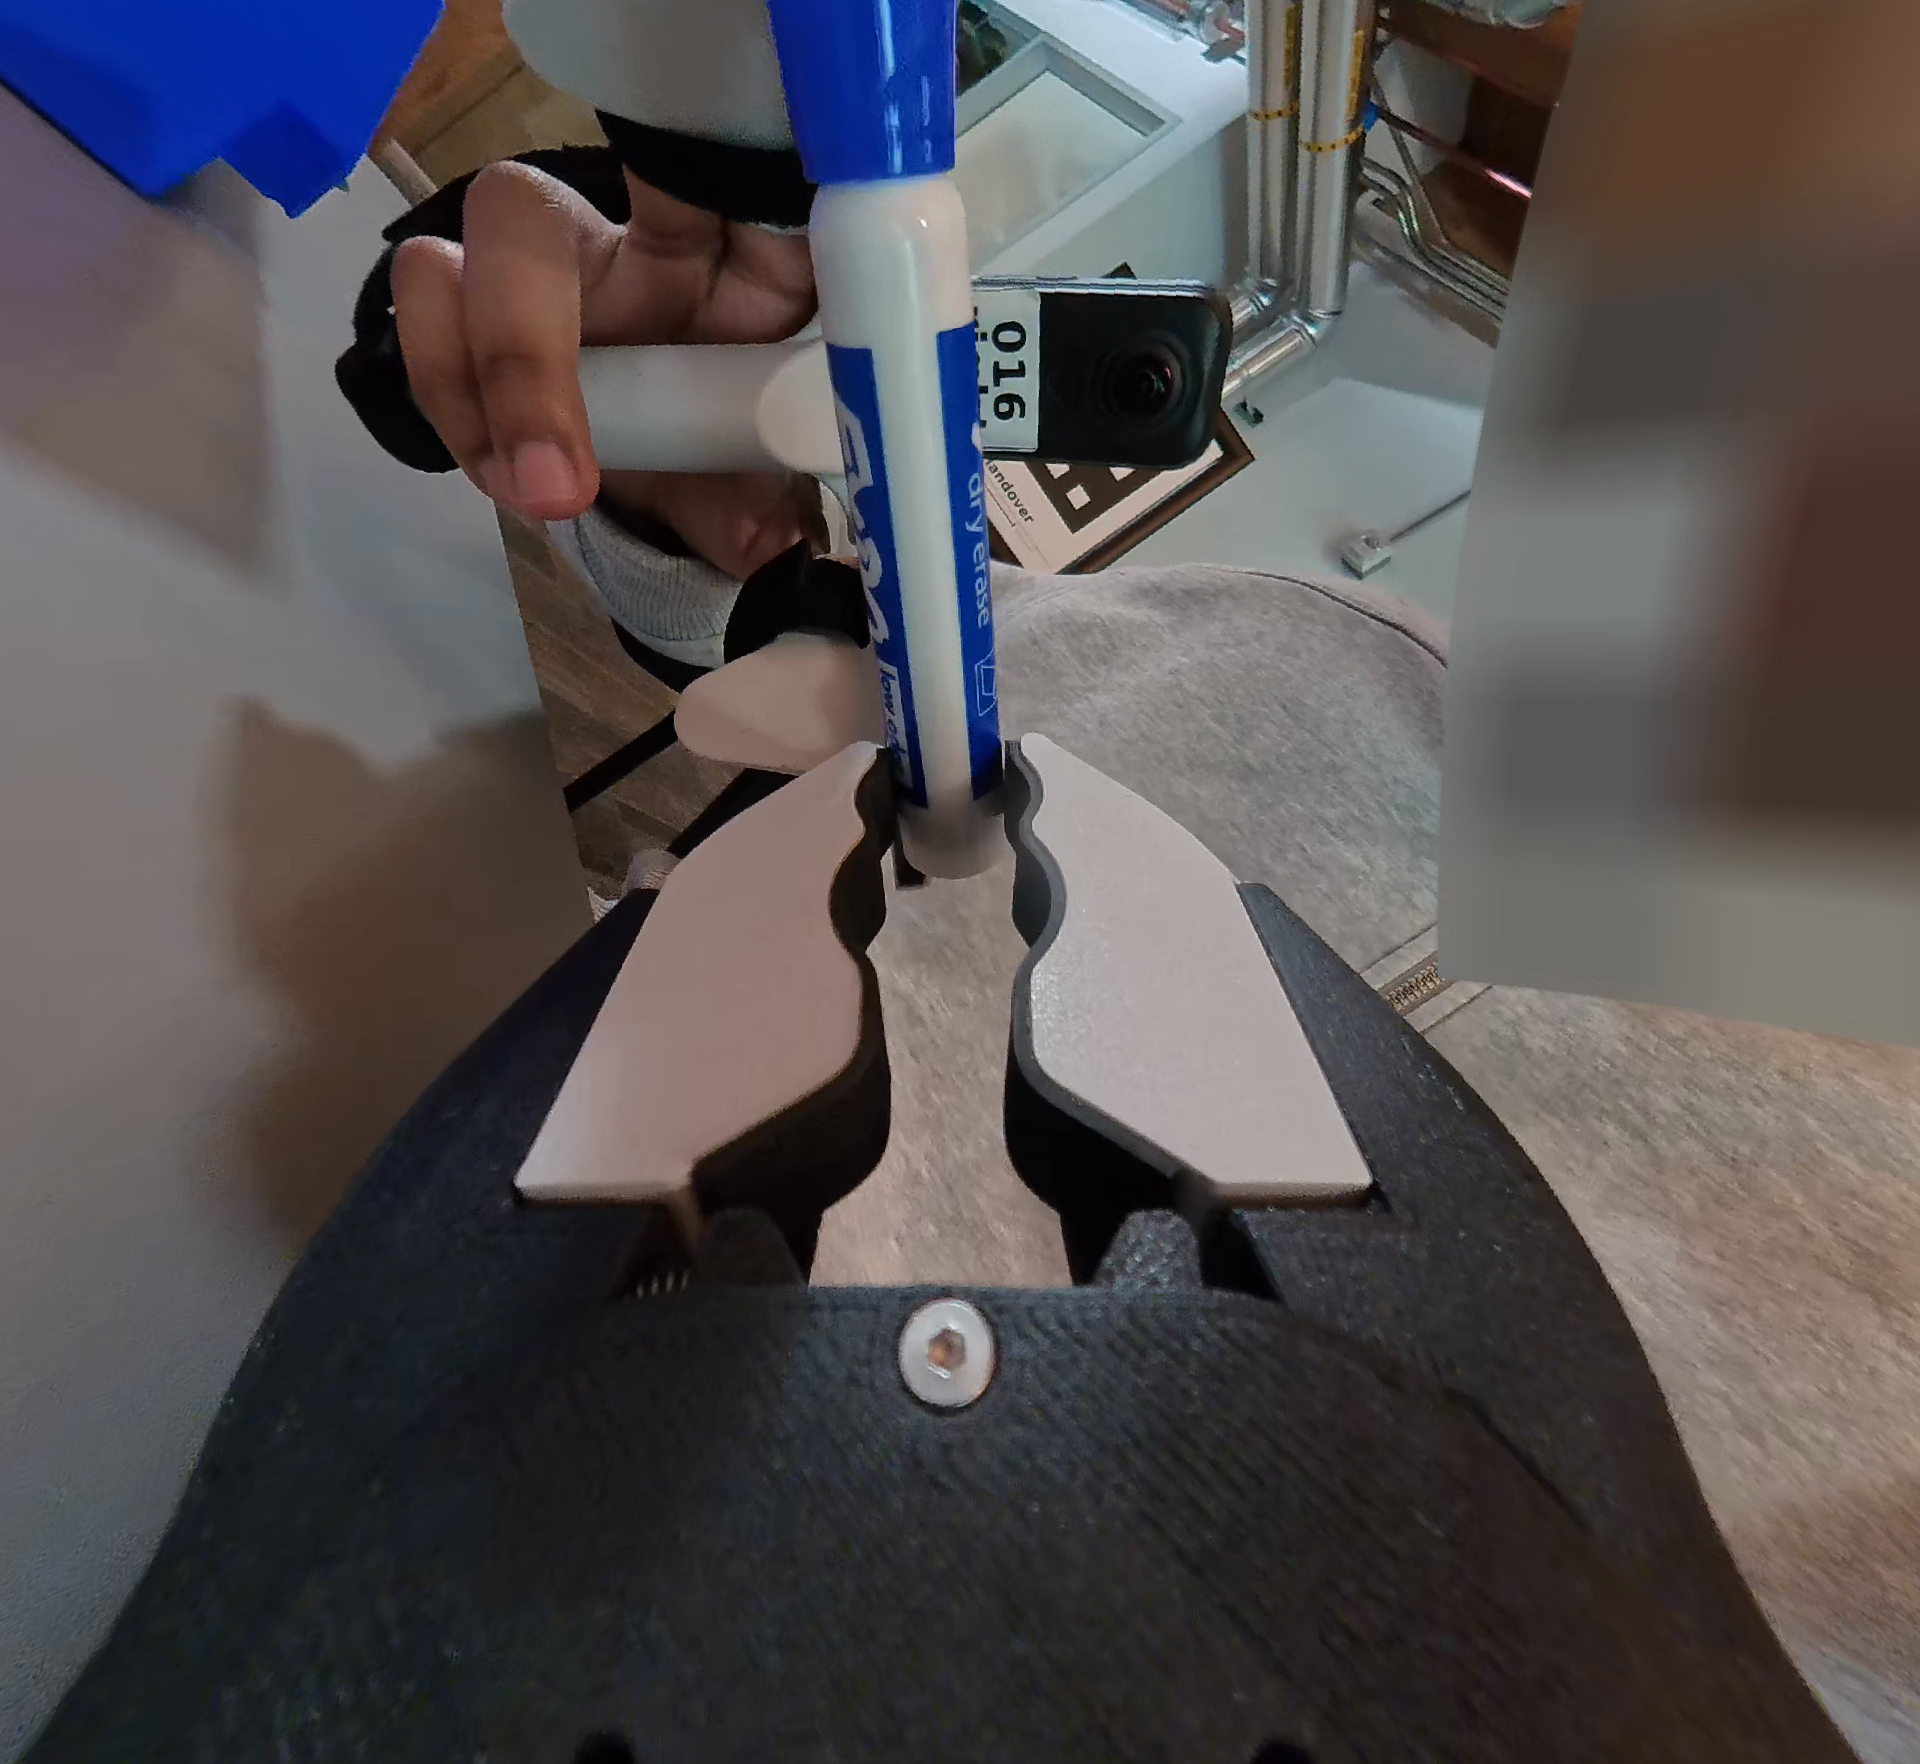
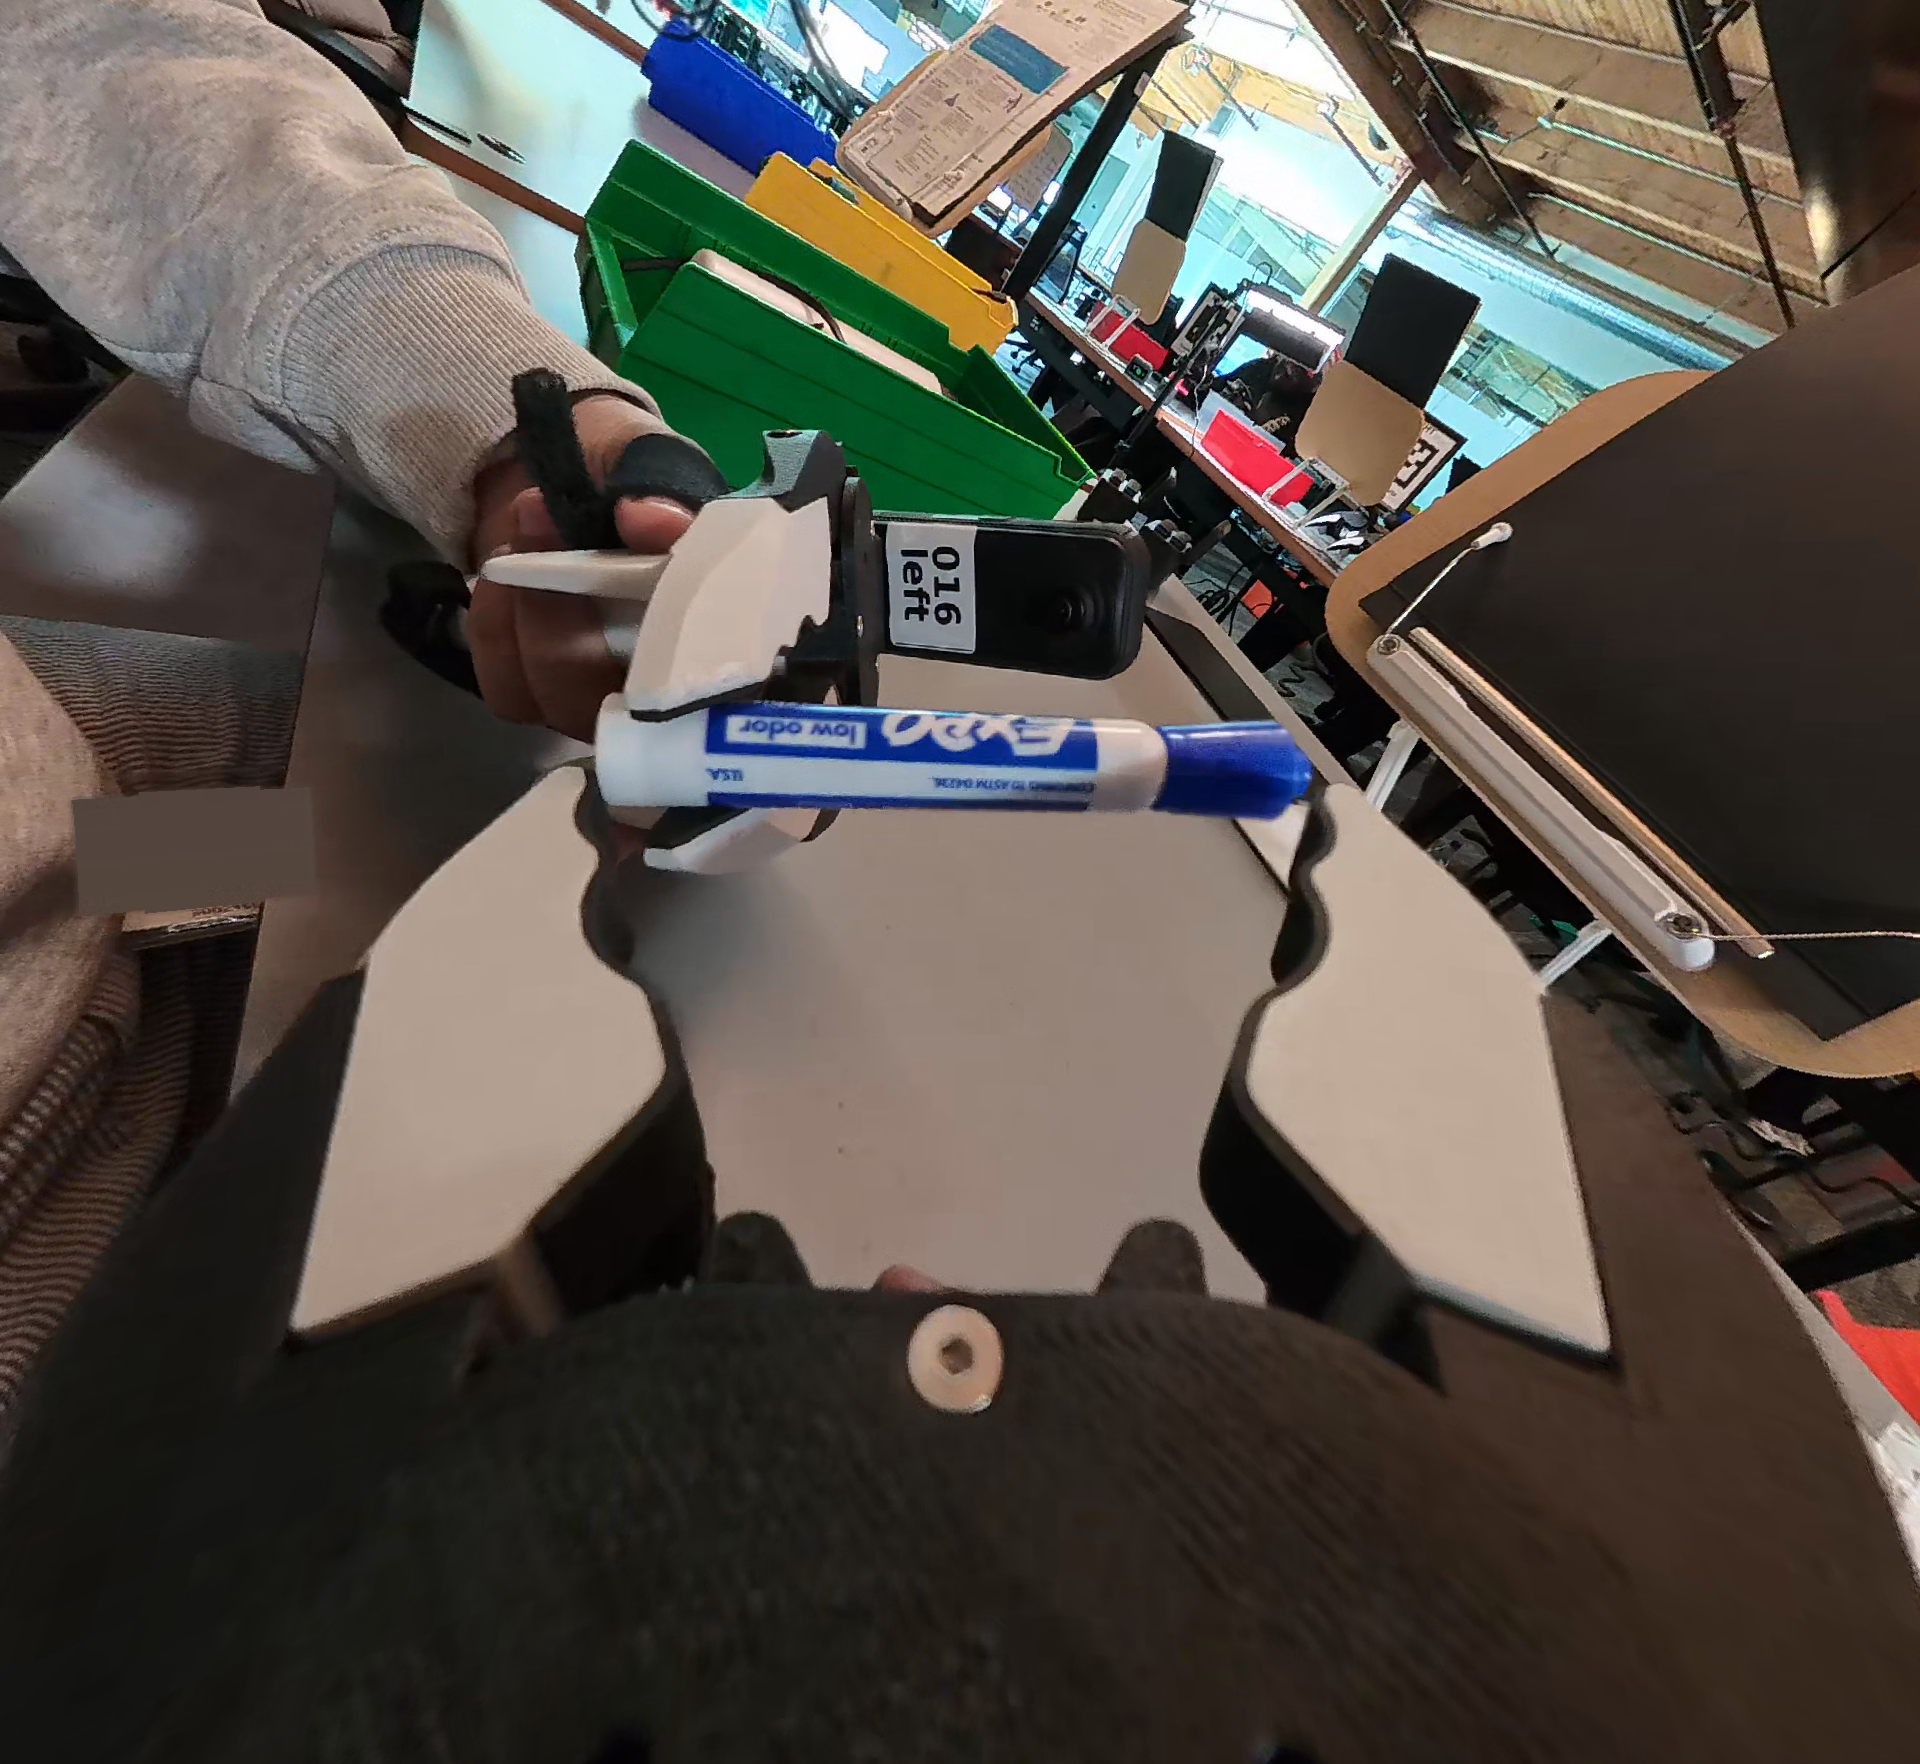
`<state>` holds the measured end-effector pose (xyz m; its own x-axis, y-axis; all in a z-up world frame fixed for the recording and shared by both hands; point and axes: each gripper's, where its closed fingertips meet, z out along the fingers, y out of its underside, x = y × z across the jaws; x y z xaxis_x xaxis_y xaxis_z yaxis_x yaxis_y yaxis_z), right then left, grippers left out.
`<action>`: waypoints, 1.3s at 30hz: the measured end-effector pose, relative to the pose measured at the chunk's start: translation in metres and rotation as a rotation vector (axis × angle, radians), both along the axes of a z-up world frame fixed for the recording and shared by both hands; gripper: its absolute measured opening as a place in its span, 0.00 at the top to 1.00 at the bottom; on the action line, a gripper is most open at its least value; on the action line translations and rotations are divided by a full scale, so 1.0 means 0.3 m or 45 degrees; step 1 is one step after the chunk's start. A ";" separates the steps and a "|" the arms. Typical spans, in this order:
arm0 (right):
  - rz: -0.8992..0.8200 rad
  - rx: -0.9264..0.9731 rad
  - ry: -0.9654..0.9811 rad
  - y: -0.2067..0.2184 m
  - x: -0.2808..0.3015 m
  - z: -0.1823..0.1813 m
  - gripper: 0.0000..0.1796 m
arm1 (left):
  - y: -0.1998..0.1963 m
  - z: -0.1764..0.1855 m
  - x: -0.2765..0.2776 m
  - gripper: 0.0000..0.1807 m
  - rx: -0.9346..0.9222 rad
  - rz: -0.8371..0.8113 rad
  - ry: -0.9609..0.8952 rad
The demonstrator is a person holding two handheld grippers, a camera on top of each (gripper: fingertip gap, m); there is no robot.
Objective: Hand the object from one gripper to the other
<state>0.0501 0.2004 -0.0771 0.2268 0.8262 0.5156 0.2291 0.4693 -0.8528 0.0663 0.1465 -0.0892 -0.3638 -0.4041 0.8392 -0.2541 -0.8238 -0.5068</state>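
The marker, a blue-capped dry-erase pen with a white barrel, is in the air between my two tools, pinched at its blunt tail end by the left hand-held gripper. I judge it light, rigid and smooth, so it could pivot or slide in a pinch this close to one end. In the right wrist view it lies crosswise, spanning the gap of the right hand-held gripper, whose jaws are spread wide and not gripping it. I would close on the labelled mid-barrel, clear of the cap. Beyond it, far left, green bins stand on the counter.
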 end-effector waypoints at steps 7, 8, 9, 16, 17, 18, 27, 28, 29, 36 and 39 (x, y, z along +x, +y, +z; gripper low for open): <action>-0.002 -0.008 0.007 0.004 0.002 0.001 0.31 | 0.004 0.000 -0.005 0.89 0.016 0.004 0.006; -0.002 -0.016 0.009 0.006 0.002 0.000 0.30 | 0.003 -0.002 -0.005 0.89 0.018 0.004 0.009; 0.000 -0.025 0.013 0.007 0.003 -0.002 0.29 | 0.002 -0.003 -0.005 0.89 0.020 0.000 0.011; 0.157 -0.240 0.026 -0.049 -0.025 -0.027 0.18 | -0.060 -0.028 -0.006 0.89 0.033 -0.146 0.070; 0.170 -0.252 0.016 -0.057 -0.029 -0.033 0.18 | -0.071 -0.028 -0.006 0.89 0.023 -0.174 0.069; 0.178 -0.261 0.002 -0.062 -0.032 -0.039 0.18 | -0.080 -0.028 -0.007 0.89 0.016 -0.195 0.067; 0.202 -0.248 0.006 -0.072 -0.029 -0.028 0.19 | -0.109 -0.041 -0.009 0.89 0.002 -0.265 0.088; 0.206 -0.246 0.001 -0.075 -0.030 -0.029 0.19 | -0.109 -0.041 -0.010 0.89 0.000 -0.266 0.087; 0.210 -0.243 -0.005 -0.078 -0.031 -0.032 0.20 | -0.109 -0.041 -0.010 0.89 -0.003 -0.268 0.087; 0.219 -0.229 -0.029 -0.087 -0.035 -0.039 0.23 | -0.113 -0.041 -0.010 0.89 -0.004 -0.276 0.090; 0.217 -0.227 -0.034 -0.087 -0.035 -0.040 0.23 | -0.109 -0.042 -0.010 0.89 -0.003 -0.269 0.091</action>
